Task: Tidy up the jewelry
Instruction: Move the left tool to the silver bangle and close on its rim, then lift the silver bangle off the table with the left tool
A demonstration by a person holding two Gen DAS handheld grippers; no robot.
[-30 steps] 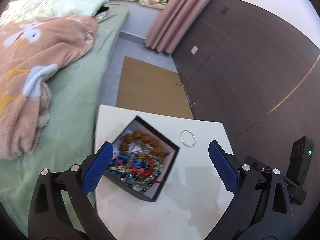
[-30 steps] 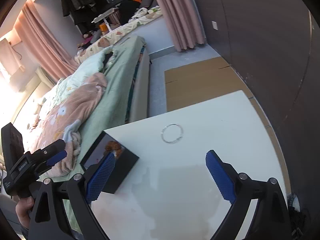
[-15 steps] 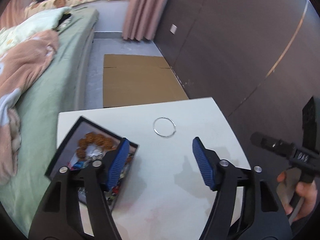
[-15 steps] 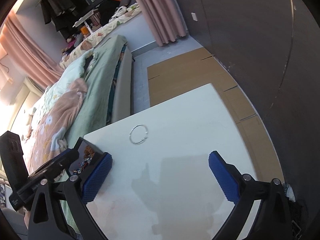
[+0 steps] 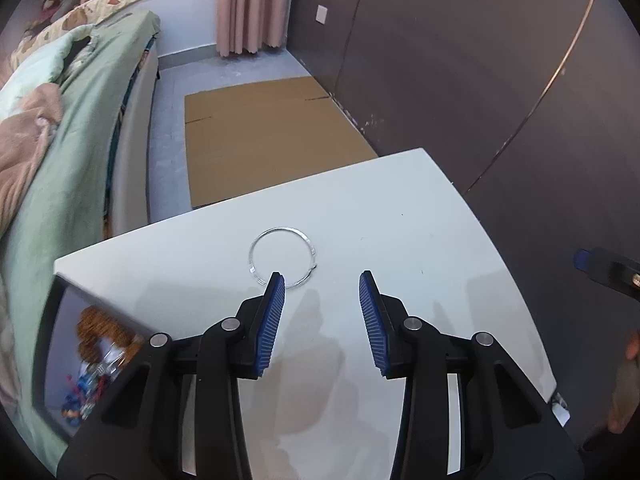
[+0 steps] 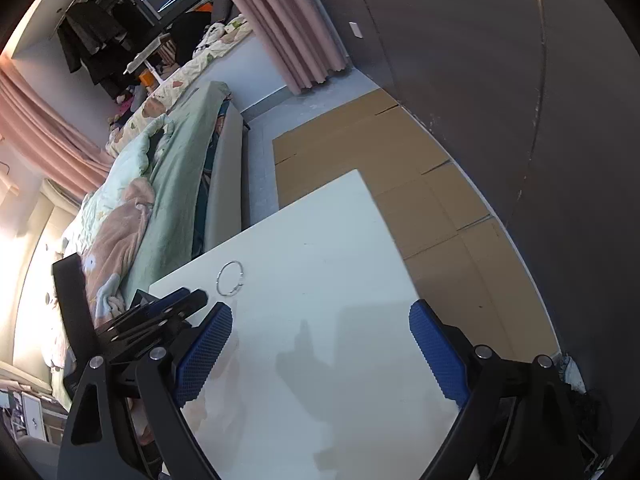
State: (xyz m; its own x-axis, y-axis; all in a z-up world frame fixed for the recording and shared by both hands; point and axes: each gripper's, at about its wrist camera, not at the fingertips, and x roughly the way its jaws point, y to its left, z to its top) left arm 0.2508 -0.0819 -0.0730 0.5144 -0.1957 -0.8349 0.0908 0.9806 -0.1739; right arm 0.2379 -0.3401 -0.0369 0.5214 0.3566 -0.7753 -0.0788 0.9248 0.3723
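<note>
A thin silver bangle (image 5: 282, 257) lies flat on the white table (image 5: 420, 240), well apart from the open black jewelry box (image 5: 56, 344) at the table's left edge, which holds brown wooden beads (image 5: 100, 326) and a tangle of blue and red pieces (blurred here).

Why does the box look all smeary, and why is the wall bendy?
Left wrist view: the jewelry box is motion-blurred at the edge, while the bangle stays sharp. Right wrist view: the fisheye lens curves the dark wall, and window glare washes out the left side.
</note>
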